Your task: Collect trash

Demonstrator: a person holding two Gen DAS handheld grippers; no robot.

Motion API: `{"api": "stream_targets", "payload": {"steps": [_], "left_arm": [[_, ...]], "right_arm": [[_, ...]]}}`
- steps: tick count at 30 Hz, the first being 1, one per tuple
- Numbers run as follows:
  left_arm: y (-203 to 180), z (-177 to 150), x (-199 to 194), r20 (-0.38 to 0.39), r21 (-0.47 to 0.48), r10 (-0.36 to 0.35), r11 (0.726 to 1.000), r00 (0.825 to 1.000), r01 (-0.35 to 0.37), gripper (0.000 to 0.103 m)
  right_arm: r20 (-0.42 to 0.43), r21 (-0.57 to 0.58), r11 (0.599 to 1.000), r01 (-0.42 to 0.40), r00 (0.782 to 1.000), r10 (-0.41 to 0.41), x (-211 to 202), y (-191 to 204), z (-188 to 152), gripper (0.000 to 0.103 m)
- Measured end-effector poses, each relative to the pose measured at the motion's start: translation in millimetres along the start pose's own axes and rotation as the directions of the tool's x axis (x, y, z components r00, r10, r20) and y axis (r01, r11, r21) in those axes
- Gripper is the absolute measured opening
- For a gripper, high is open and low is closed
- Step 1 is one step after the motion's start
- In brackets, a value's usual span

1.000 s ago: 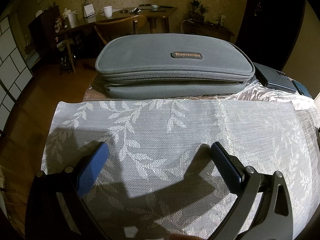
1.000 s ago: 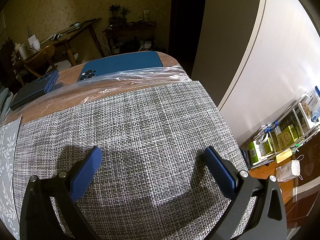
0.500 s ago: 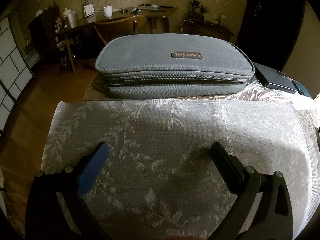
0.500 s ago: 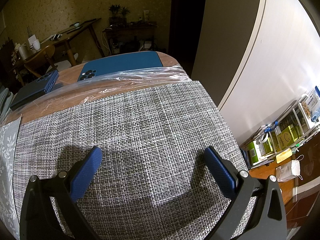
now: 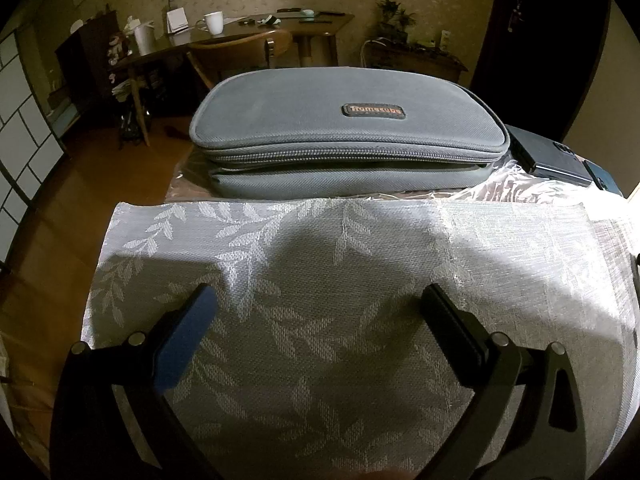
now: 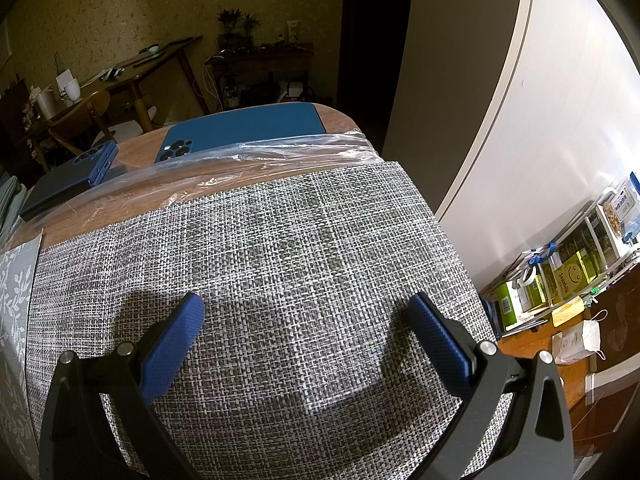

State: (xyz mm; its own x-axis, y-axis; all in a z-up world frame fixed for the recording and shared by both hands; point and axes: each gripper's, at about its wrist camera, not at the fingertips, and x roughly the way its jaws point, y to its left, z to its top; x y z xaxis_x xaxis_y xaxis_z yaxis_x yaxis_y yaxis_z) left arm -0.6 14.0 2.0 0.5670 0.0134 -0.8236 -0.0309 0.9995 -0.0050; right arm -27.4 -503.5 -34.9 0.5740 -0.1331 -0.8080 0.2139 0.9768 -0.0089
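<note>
Left wrist view. Left gripper [image 5: 316, 300] spread wide, nothing between the fingers, hovering over a grey leaf-patterned placemat [image 5: 360, 248]. Beyond the mat's far edge, a grey zippered pouch [image 5: 344, 136], zip closed. To its right, a dark folded phone [image 5: 548, 152]. Crinkled clear plastic film [image 5: 516, 184] lying along the far edge of the mat, running under or beside the pouch; cannot tell which. Likely the trash, though nothing here plainly marked as such.

Right wrist view. Right gripper [image 6: 304, 304] also wide apart and empty, above a grey woven placemat [image 6: 280, 232]. Same clear film [image 6: 280, 152] stretched across the wooden table [image 6: 136, 148] just past the mat, partly overlapping a blue phone [image 6: 248, 128]. Folded phone [image 6: 68, 184] at far left. No bin or bag for trash visible in either view.

Progress, judged: nothing collected yet, neither gripper touching the film. All of the task left: reach, pinch film, carry off.
</note>
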Motion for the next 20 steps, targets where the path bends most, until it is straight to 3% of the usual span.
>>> {"api": "stream_targets", "payload": {"steps": [20], "left_arm": [[-2.8, 0.8, 1.7, 0.000, 0.000, 0.000, 1.000, 1.000, 0.000, 0.102]], "right_arm": [[0.000, 0.000, 1.000, 0.000, 1.000, 0.000, 0.6, -0.6, 0.4, 0.099]]}}
